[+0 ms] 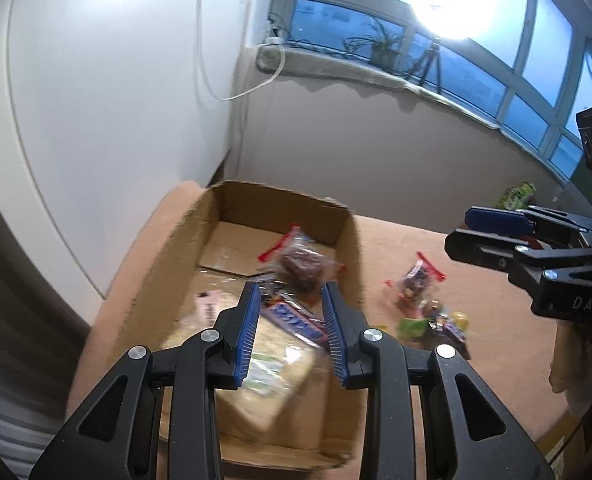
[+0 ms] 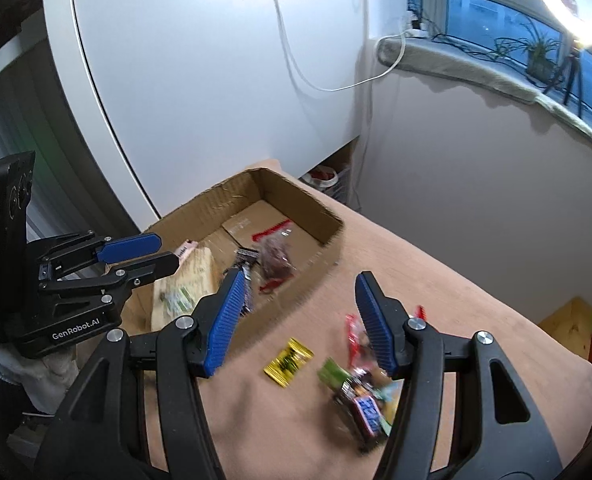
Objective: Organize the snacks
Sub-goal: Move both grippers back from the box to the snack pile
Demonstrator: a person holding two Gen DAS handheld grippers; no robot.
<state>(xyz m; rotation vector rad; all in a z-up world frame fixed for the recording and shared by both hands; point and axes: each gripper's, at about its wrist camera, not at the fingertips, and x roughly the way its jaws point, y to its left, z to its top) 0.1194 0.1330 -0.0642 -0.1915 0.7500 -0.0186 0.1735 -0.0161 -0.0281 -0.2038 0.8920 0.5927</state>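
a: where's the loose pile of snacks [image 2: 359,380]?
b: on the table right of the cardboard box [image 2: 327,216] — just under the right gripper [image 2: 299,320], jaws apart, empty.
a: left gripper [image 1: 292,332]?
b: over the box, partly open, holding nothing — right's nearer.

One cardboard box [image 2: 327,216] holds four snack packs [image 2: 276,258], while one yellow packet [image 2: 288,362] and a small, blurred heap of wrapped sweets [image 2: 359,392] lie outside it.
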